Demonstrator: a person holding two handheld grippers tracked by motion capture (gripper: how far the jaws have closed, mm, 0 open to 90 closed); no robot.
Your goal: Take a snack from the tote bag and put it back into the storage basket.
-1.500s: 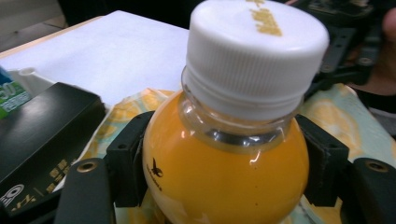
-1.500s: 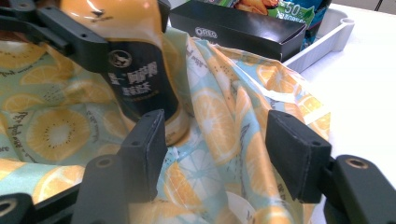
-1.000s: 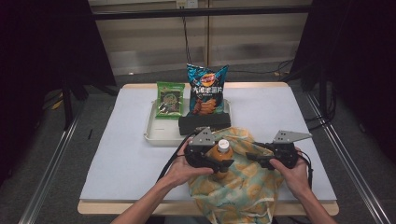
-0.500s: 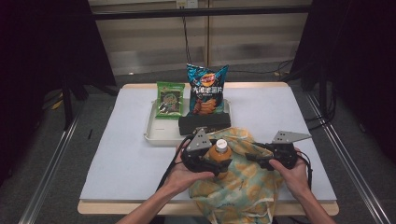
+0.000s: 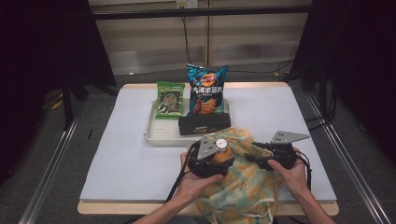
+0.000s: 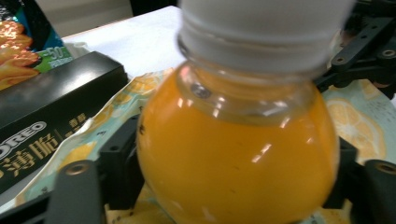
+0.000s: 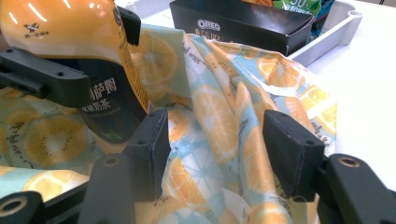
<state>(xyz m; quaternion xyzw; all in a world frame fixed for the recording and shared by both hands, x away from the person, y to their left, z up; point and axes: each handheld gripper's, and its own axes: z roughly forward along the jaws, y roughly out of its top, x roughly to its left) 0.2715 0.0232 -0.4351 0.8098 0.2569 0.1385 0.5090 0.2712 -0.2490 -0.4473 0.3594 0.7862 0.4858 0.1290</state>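
Currently I log: black OREO box [image 7: 243, 21] beyond my jaws; white-capped orange drink bottle [image 6: 238, 154] clamped in left gripper [image 5: 212, 161], jaws just narrowing; right gripper [image 7: 215, 144] half-open astride citrus-print bag [image 7: 219, 116].

From my screen the bottle [image 6: 238, 140] is cut by the top and bottom edges of the left gripper view, and its white cap [image 6: 261, 28] looks blurred there. I cannot read its label; in the right gripper view the left gripper [image 7: 60, 79] covers part of the print. The fruit-pattern bag [image 5: 243, 186] runs past the bottom edge of the high view, so its lower end is not seen. The black box [image 6: 51, 112] shows half of its name. The writing on the green packet [image 5: 169, 99] is too small.
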